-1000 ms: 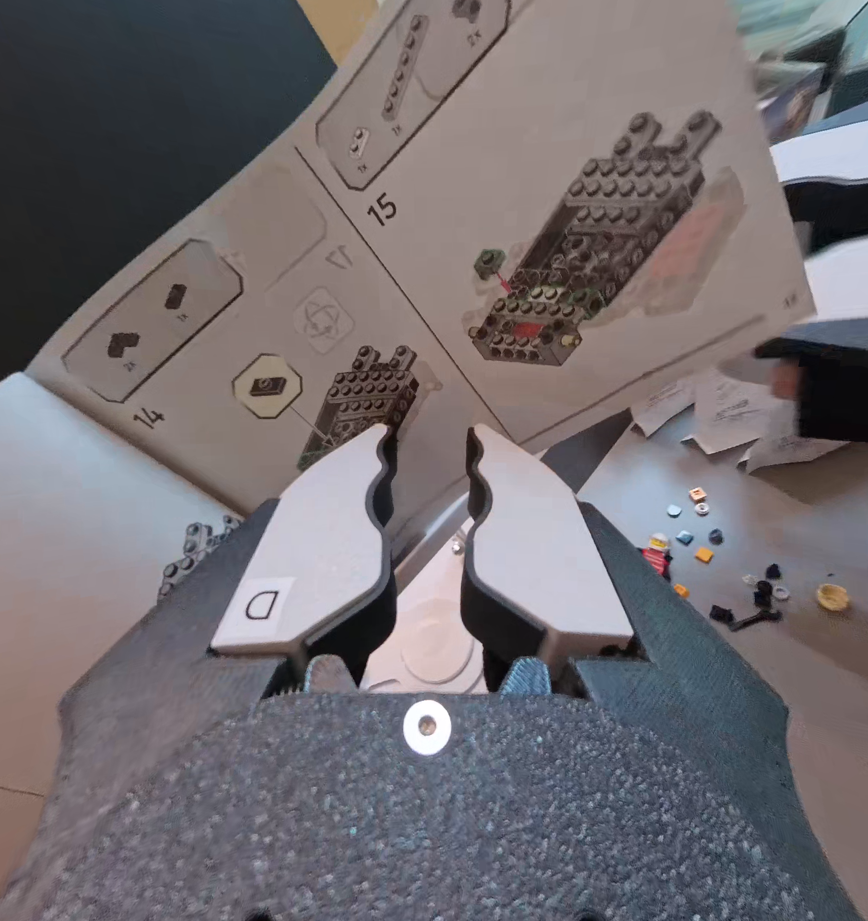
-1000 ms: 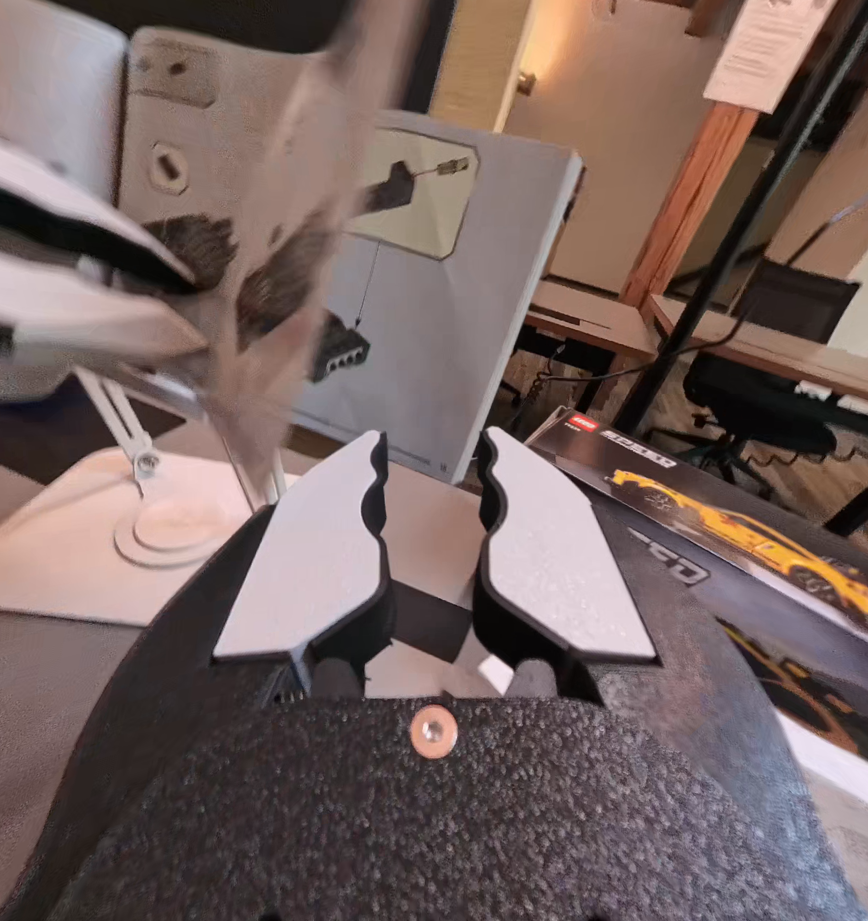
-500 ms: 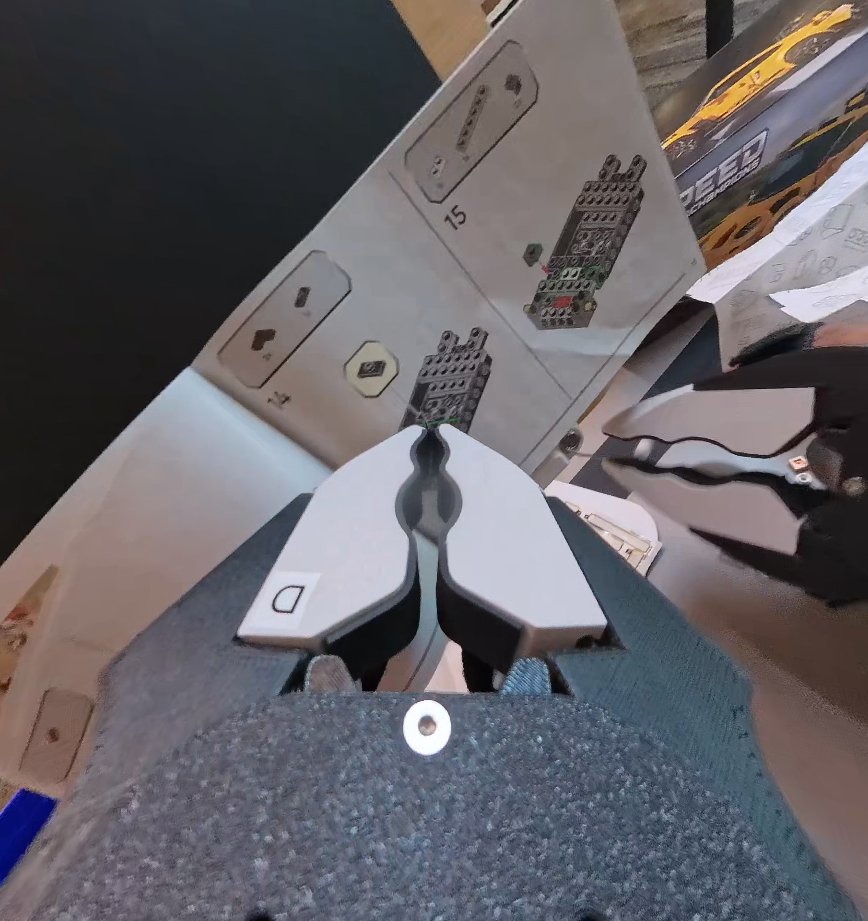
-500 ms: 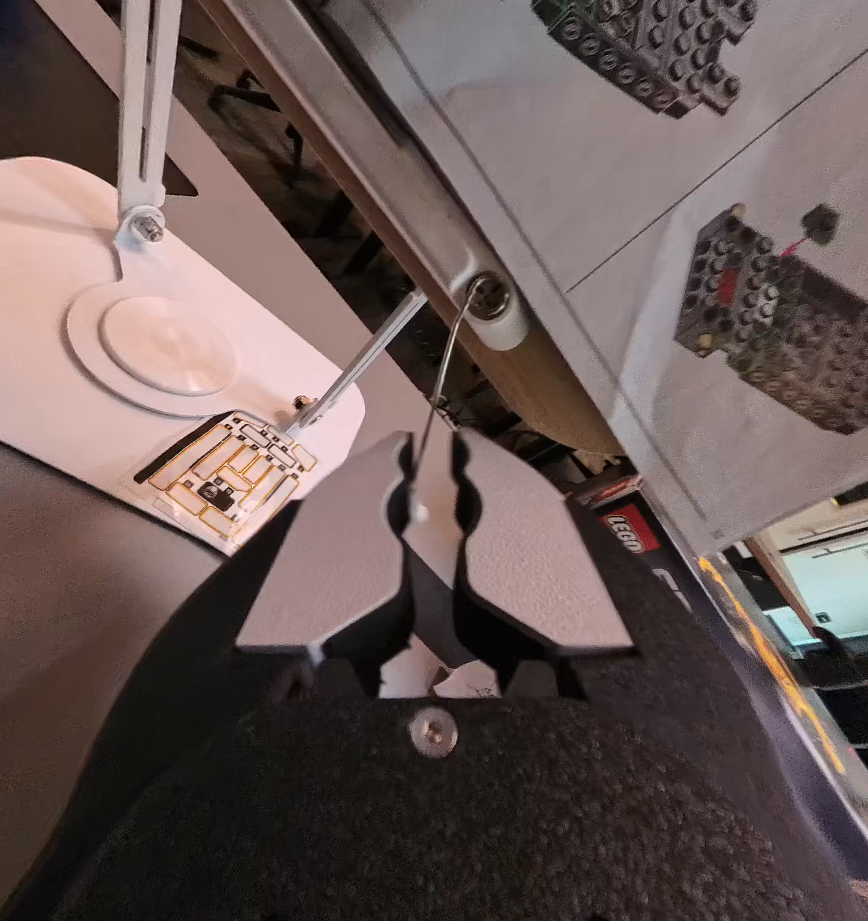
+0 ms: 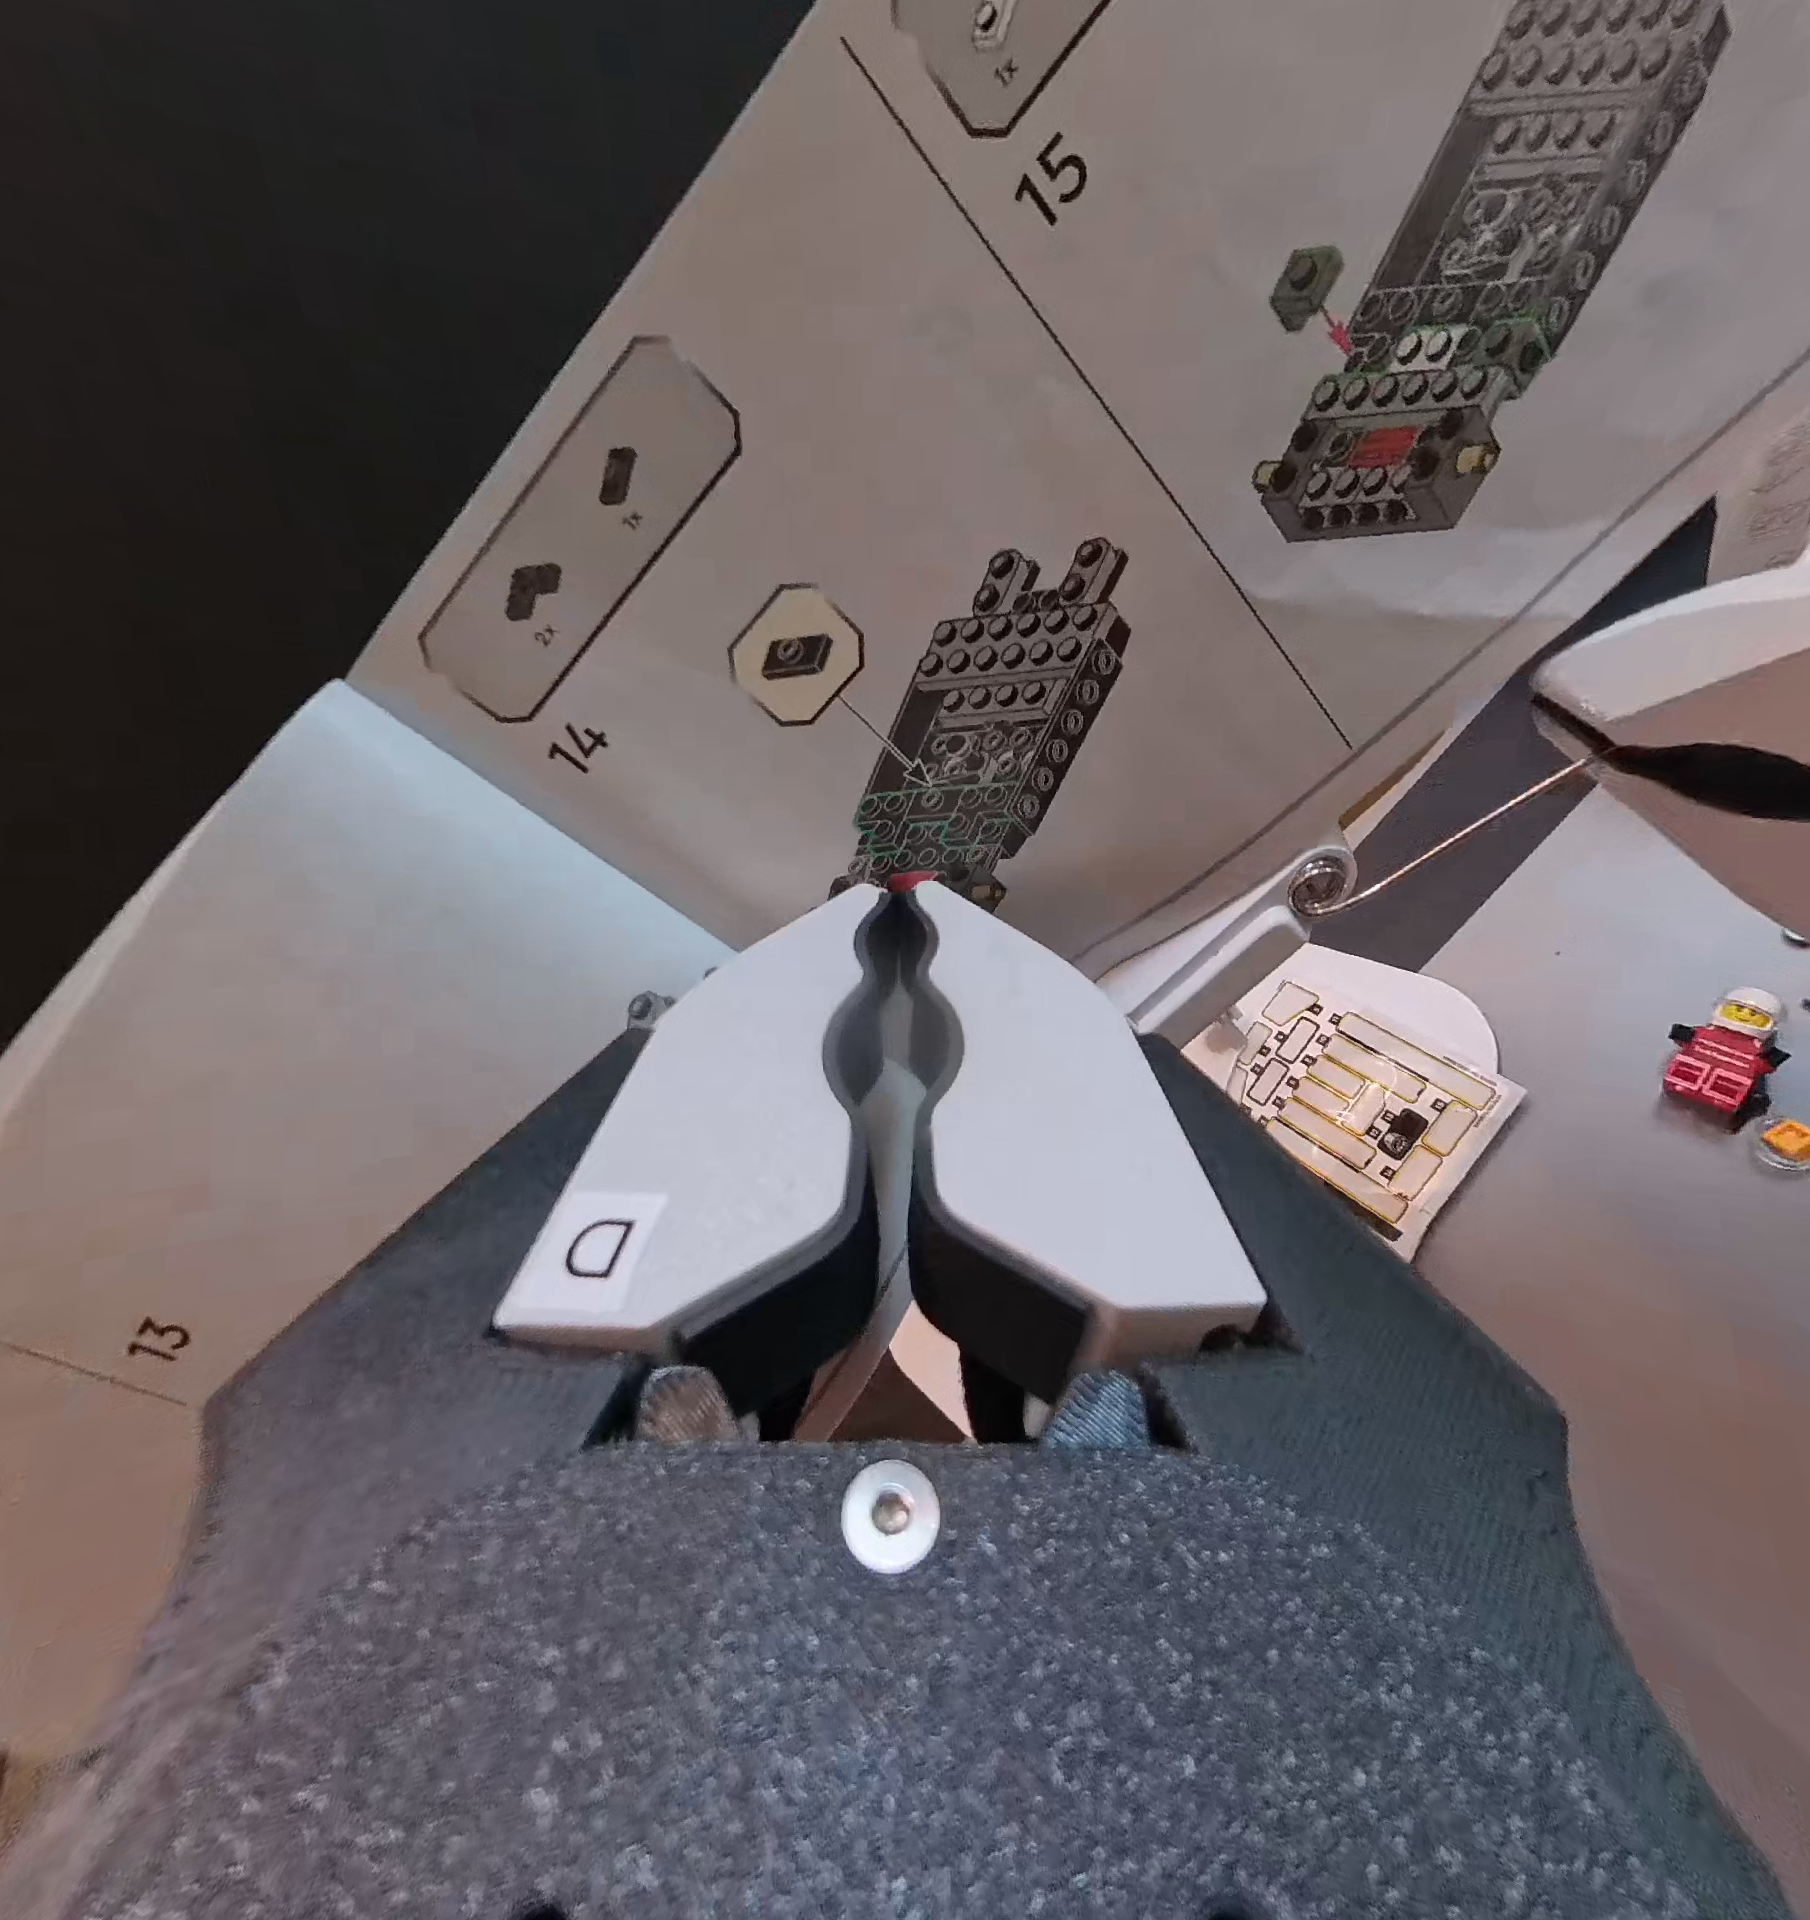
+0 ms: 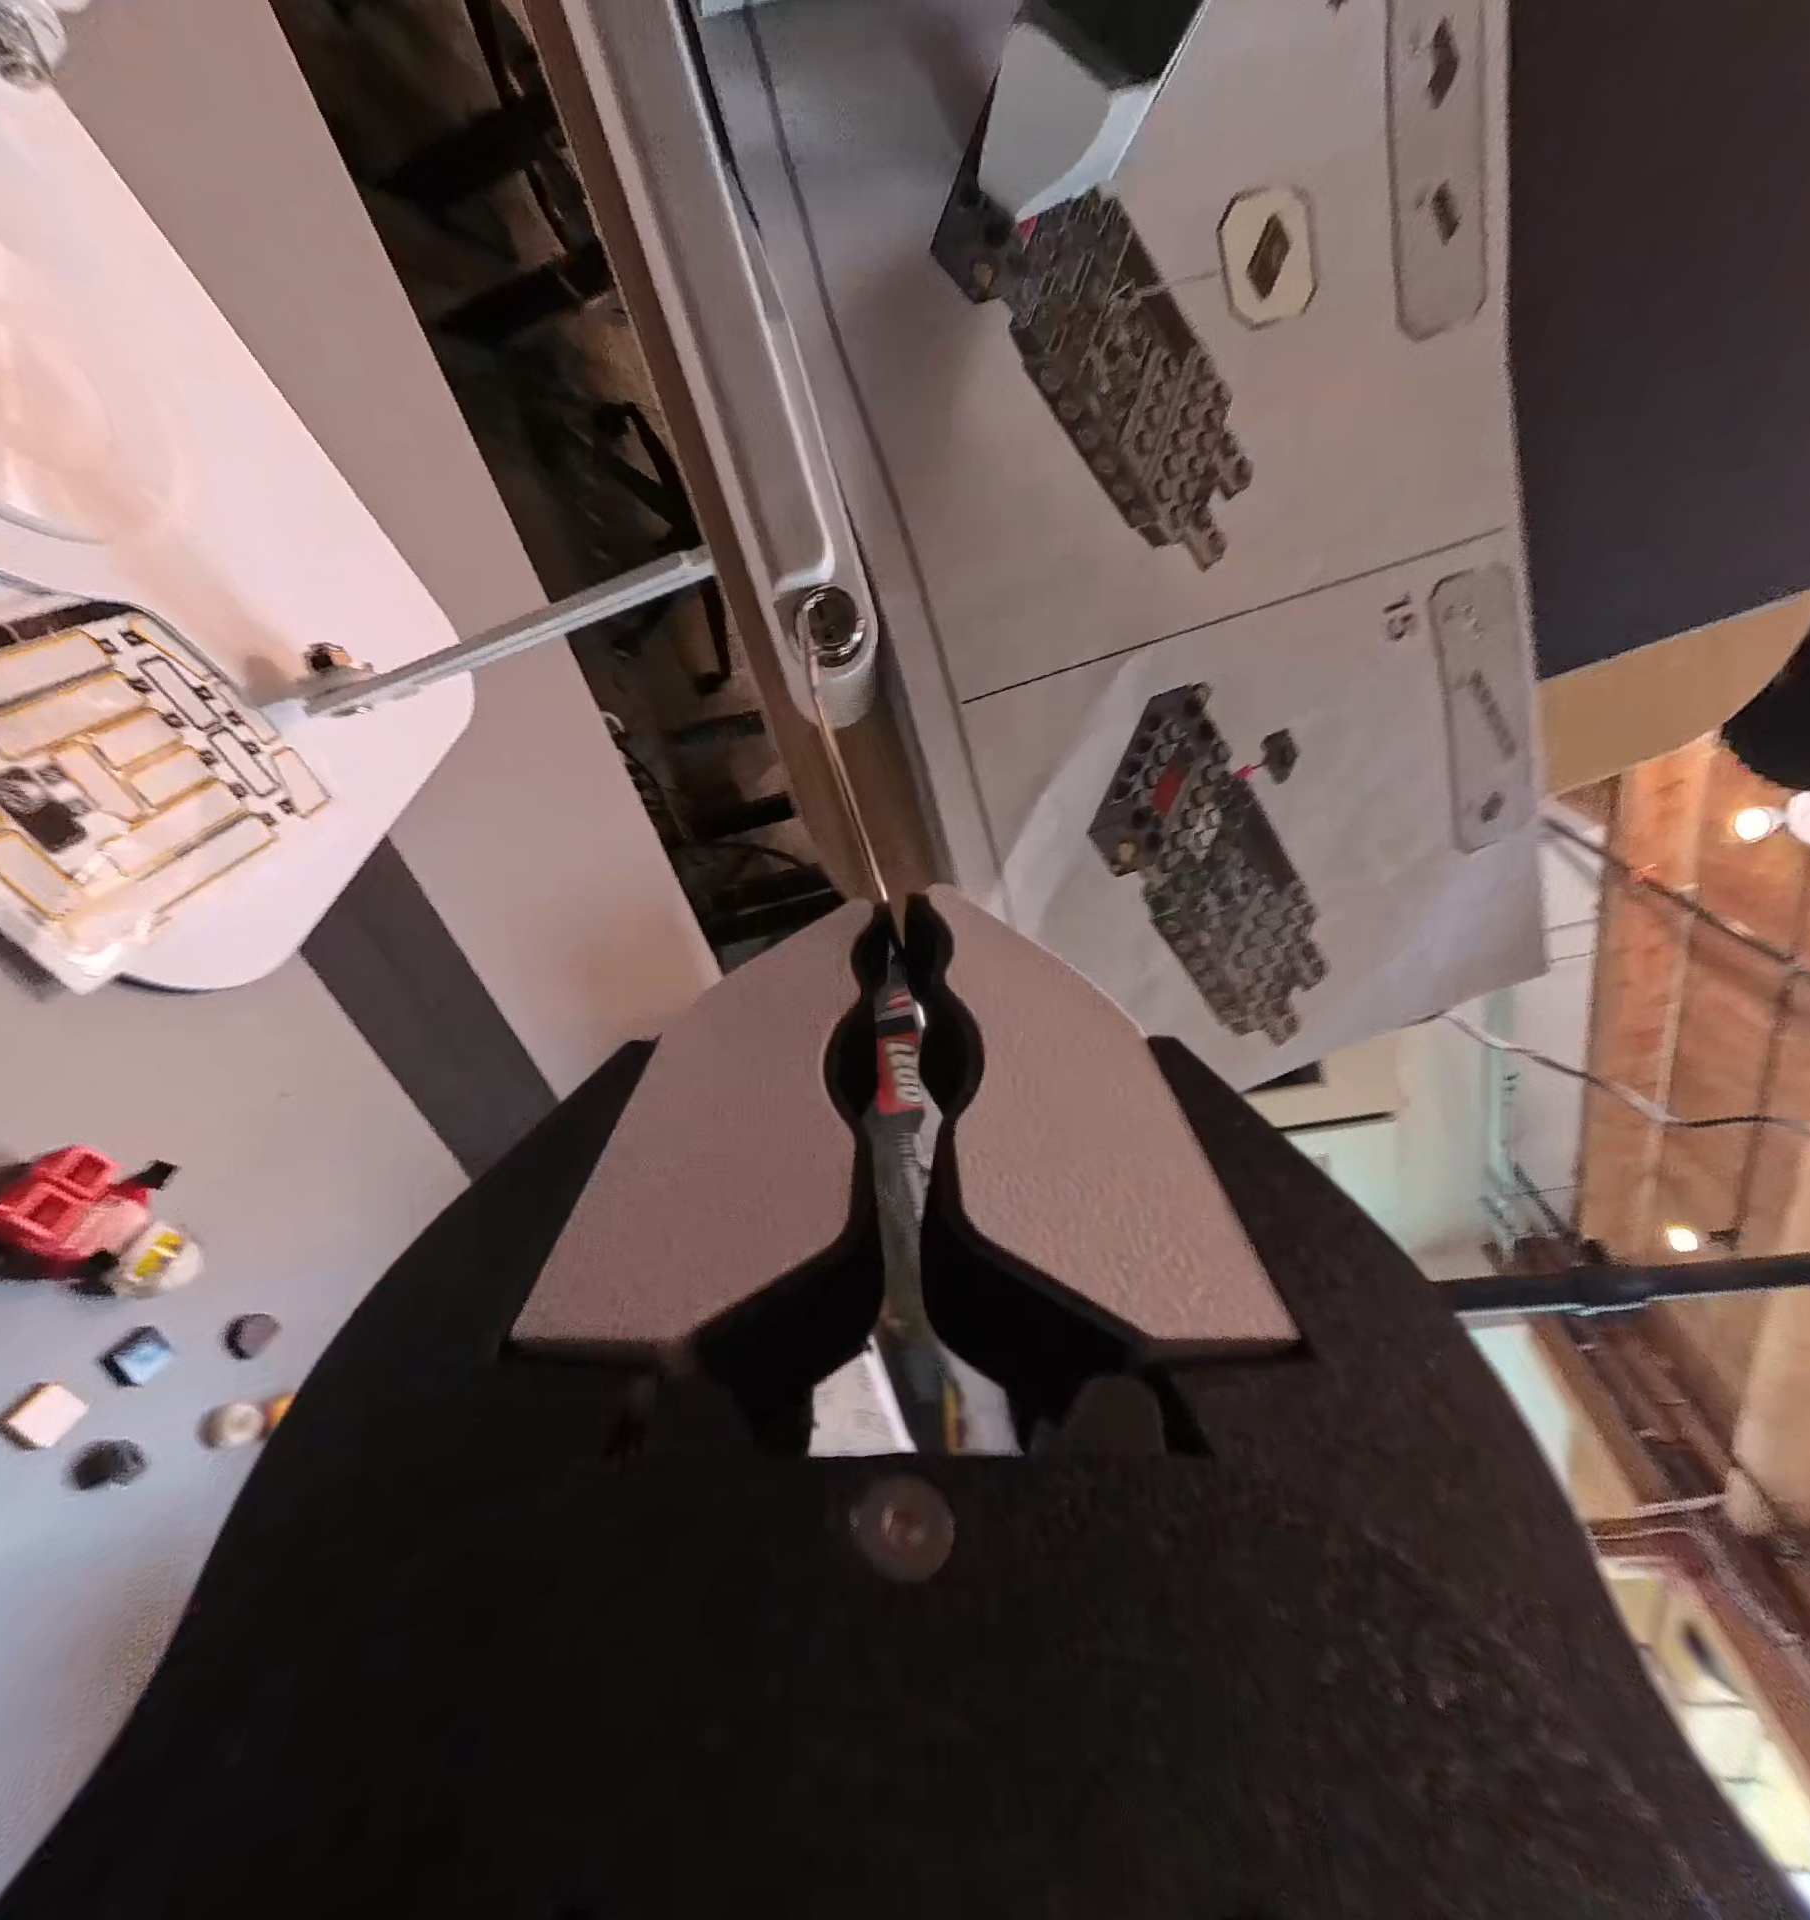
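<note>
1. Booklet (image 5: 880,416) leans tilted on a grey stand (image 5: 1202,961), open at pages with drawn brick models.
2. Left gripper (image 5: 906,902) has its fingers pressed together on the booklet's lower edge, just under one drawn model. A strip of paper shows in the slit between them.
3. Sticker sheet (image 5: 1348,1122) lies partly on the stand's white base (image 6: 257,468), near the left gripper's right finger.
4. Wire (image 5: 1452,836), thin and metal, runs from a screw (image 5: 1322,883) at the stand's corner rightward into the right gripper (image 6: 896,914).
5. Right gripper's fingers are clamped on the wire's free end, tips nearly touching.
6. Minifigure (image 5: 1722,1070), red, lies on the grey table (image 5: 1607,1351) at far right, with small loose pieces (image 6: 137,1356) near it.
</note>
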A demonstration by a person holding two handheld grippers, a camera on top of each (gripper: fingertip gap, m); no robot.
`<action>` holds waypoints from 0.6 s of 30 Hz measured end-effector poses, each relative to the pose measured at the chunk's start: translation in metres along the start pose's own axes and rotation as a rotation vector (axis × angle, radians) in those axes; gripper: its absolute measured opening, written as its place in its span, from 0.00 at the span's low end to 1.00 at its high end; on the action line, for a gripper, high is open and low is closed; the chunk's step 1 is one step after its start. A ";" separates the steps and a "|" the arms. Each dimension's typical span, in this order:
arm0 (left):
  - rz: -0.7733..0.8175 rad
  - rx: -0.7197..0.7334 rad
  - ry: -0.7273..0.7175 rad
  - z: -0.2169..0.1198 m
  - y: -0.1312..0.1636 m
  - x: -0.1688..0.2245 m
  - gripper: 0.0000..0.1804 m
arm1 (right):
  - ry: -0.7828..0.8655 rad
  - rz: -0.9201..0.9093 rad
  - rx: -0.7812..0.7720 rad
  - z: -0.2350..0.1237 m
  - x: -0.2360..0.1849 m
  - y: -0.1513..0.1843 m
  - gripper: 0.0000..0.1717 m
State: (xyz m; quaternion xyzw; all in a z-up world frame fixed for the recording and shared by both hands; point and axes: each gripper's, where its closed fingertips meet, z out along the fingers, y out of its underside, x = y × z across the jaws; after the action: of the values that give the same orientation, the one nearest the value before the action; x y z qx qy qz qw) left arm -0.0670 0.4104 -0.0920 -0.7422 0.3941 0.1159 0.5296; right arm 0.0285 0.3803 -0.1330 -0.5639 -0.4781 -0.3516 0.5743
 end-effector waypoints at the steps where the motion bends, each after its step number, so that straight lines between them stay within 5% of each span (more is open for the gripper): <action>1: -0.008 -0.001 0.015 0.000 0.000 0.000 0.00 | 0.008 -0.031 0.000 -0.001 0.005 -0.003 0.02; 9: -0.013 0.005 0.052 -0.001 0.000 0.000 0.00 | 0.004 -0.279 -0.018 -0.003 0.028 -0.023 0.05; 18: -0.034 0.026 0.053 -0.003 0.000 0.001 0.00 | -0.096 -0.134 -0.058 -0.011 -0.020 -0.004 0.00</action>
State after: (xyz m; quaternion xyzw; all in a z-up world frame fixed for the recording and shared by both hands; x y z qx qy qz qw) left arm -0.0668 0.4074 -0.0919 -0.7447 0.3967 0.0820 0.5304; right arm 0.0209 0.3661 -0.1500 -0.5630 -0.5315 -0.3755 0.5093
